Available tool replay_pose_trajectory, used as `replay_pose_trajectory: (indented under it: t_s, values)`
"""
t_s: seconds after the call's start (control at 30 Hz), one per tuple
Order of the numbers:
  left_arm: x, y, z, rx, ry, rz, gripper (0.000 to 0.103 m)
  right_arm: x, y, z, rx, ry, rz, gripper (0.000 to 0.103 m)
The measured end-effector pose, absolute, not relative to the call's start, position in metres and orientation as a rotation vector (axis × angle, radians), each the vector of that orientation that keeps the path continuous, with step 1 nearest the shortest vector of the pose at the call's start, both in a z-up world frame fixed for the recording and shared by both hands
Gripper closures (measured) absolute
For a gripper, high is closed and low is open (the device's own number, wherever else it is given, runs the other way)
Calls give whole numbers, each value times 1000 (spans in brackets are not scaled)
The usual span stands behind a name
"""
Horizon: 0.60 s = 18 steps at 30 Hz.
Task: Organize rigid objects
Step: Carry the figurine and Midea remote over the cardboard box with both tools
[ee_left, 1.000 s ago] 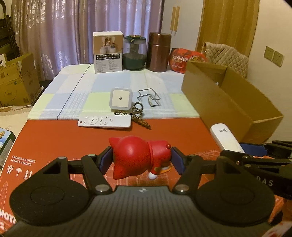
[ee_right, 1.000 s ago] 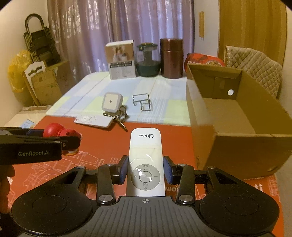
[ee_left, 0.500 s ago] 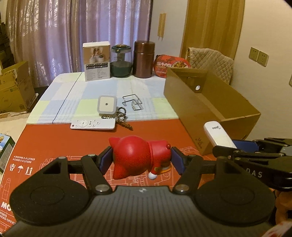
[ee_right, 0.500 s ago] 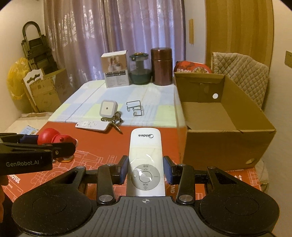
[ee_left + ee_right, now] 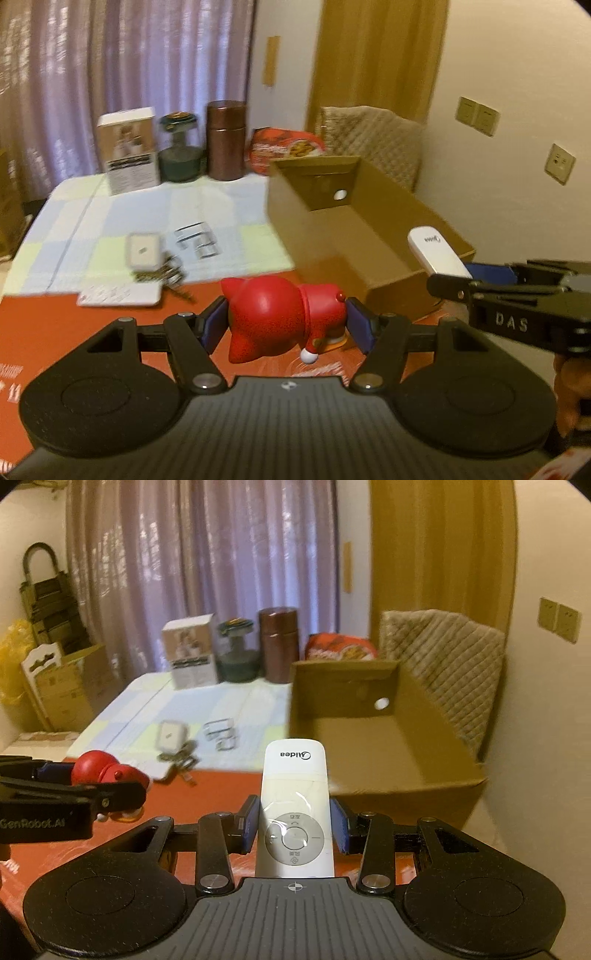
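My left gripper clamps the red toy — right gripper grips the remote. Only the right view shows the box floor fully — bare.

The cardboard box sits right of the night light and keys. Behind them stand a carton, jar and canister.
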<state>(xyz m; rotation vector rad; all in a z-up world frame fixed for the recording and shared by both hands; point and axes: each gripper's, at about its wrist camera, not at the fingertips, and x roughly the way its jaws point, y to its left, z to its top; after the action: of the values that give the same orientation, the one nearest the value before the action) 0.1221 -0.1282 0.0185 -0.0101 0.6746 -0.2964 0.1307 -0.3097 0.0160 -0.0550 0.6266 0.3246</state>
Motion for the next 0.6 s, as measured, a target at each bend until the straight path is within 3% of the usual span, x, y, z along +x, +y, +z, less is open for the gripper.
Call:
replay_pose_trajectory:
  t_s: [0.6]
  values:
    - [227,-219,23,-16,717,-454,40,239,-397,15,-2,701,241,65]
